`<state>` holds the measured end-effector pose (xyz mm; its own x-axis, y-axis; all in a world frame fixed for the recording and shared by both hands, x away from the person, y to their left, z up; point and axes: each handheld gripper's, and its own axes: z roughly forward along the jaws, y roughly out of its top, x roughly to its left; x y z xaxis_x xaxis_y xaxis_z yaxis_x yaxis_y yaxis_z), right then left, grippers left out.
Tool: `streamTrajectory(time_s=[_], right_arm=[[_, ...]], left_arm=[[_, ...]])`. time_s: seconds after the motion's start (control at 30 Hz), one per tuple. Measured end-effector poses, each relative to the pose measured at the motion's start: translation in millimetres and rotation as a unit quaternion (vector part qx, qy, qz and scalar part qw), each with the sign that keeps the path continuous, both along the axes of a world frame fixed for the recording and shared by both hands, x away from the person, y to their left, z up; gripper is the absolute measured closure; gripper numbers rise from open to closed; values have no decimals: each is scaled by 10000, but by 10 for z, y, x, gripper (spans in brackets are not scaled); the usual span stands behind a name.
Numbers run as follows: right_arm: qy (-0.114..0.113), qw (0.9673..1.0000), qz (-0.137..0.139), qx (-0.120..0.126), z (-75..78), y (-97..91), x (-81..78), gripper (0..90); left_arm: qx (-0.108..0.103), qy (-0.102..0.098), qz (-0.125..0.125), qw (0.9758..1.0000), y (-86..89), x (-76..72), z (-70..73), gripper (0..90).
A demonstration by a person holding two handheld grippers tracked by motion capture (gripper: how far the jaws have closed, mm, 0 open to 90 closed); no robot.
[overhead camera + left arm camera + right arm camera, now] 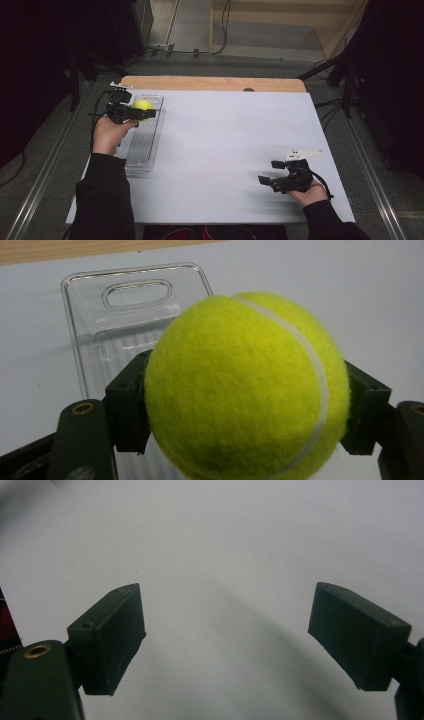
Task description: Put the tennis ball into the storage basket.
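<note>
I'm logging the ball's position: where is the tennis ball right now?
In the high view, the tennis ball is at the table's far left, clamped in the left gripper above the clear tray.

The left gripper holds a yellow tennis ball over the far end of a clear plastic tray. The right gripper rests well apart from the tray, on the white table, its jaws spread with nothing between them.

White-topped bench with wooden far edge, grey floor, cables across it, dark curtains either side, dim light
</note>
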<state>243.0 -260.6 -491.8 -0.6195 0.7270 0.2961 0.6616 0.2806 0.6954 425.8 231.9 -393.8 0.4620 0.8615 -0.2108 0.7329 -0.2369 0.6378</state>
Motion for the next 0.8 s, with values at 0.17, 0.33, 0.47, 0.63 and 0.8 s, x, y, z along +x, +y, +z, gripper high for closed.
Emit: streamTrajectory(time_s=[0.17, 0.33, 0.47, 0.63, 0.8], right_arm=[[4, 10000, 6, 8, 2, 7, 5, 132], [-10, 10000, 21, 10, 2, 9, 9, 132], [-16, 10000, 23, 12, 3, 6, 9, 132], [-19, 10000, 27, 8, 5, 9, 6, 132], [-31, 10000, 27, 11, 5, 5, 10, 132]], left_arm=[[-16, 37, 52, 10000, 14, 10, -41, 260], [-10, 77, 102, 9999, 26, 27, -96, 259], [12, 115, 160, 9998, 29, 42, -140, 258], [42, 206, 219, 9995, 39, 65, -207, 256], [77, 286, 222, 9993, 43, 83, -245, 254]])
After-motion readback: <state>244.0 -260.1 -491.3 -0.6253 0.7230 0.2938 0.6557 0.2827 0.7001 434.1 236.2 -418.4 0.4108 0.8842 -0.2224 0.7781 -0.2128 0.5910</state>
